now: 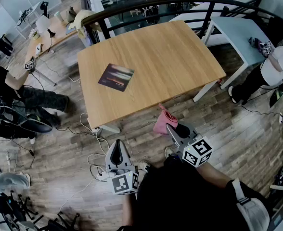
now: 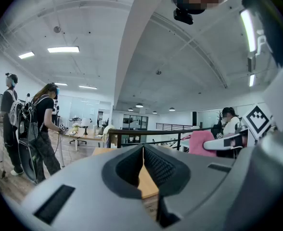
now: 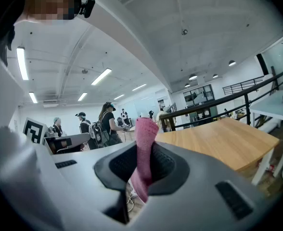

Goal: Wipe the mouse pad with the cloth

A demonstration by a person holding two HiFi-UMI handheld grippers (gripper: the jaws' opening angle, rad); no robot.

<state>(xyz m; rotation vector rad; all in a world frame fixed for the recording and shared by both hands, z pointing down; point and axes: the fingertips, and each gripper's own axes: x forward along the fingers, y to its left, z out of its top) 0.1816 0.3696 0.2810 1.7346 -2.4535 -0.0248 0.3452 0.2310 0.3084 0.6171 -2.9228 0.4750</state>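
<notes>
A dark mouse pad (image 1: 116,76) lies flat on the left part of the wooden table (image 1: 180,47). My right gripper (image 1: 171,128) is held off the table's near edge, shut on a folded pink cloth (image 1: 163,121). In the right gripper view the cloth (image 3: 144,153) stands upright, pinched between the two jaws. My left gripper (image 1: 116,154) hangs lower and to the left, over the floor, shut with nothing in it. In the left gripper view its jaws meet in a thin line (image 2: 143,163), and the pink cloth (image 2: 201,142) shows at the right.
A white table (image 1: 237,30) stands to the right of the wooden one, a black railing (image 1: 146,6) behind both. People stand at the left (image 1: 16,93) and right (image 1: 276,66). Cables (image 1: 91,134) trail over the wood floor near the table's front left leg.
</notes>
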